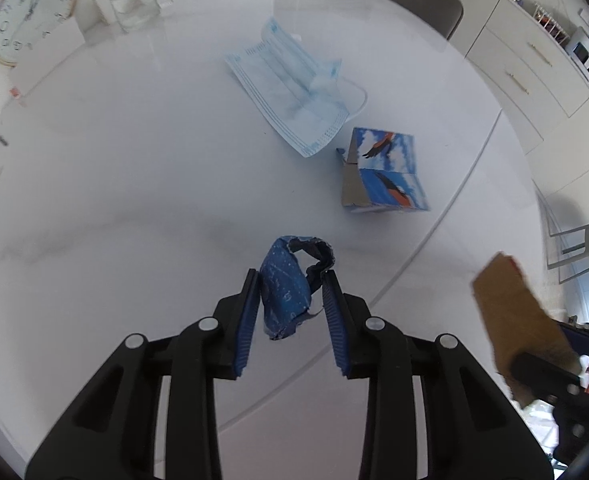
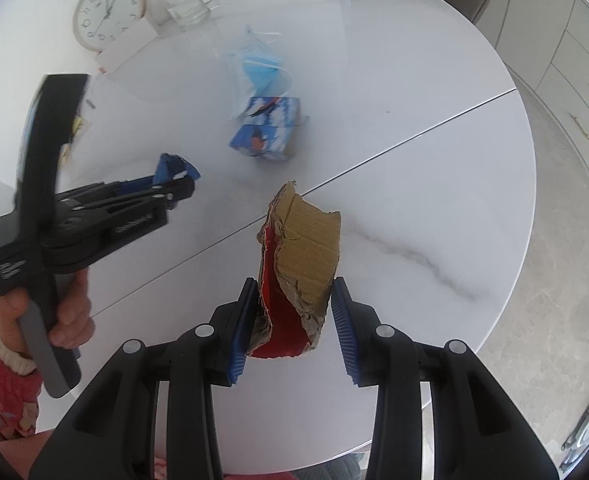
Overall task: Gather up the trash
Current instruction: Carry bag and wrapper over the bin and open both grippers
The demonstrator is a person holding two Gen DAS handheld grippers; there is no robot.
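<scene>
My left gripper (image 1: 290, 280) is shut on a crumpled dark blue wrapper (image 1: 288, 288) and holds it above the white round table (image 1: 114, 168). In the right wrist view the left gripper (image 2: 182, 184) shows at the left with the wrapper (image 2: 172, 168) at its tips. My right gripper (image 2: 292, 292) is shut on a torn piece of brown cardboard with a red inside (image 2: 298, 256), also above the table (image 2: 434, 152). That cardboard (image 1: 514, 312) shows blurred at the right in the left wrist view. A light blue face mask (image 1: 286, 88) and a small blue box with a bird print (image 1: 382, 168) lie on the table.
A round clock (image 1: 30, 8) and a clear glass holder (image 1: 134, 4) stand at the table's far left. The mask (image 2: 262, 68) and the box (image 2: 268, 128) lie ahead of the right gripper. A grey chair back (image 1: 414, 0) and white drawers (image 1: 534, 64) lie beyond the table.
</scene>
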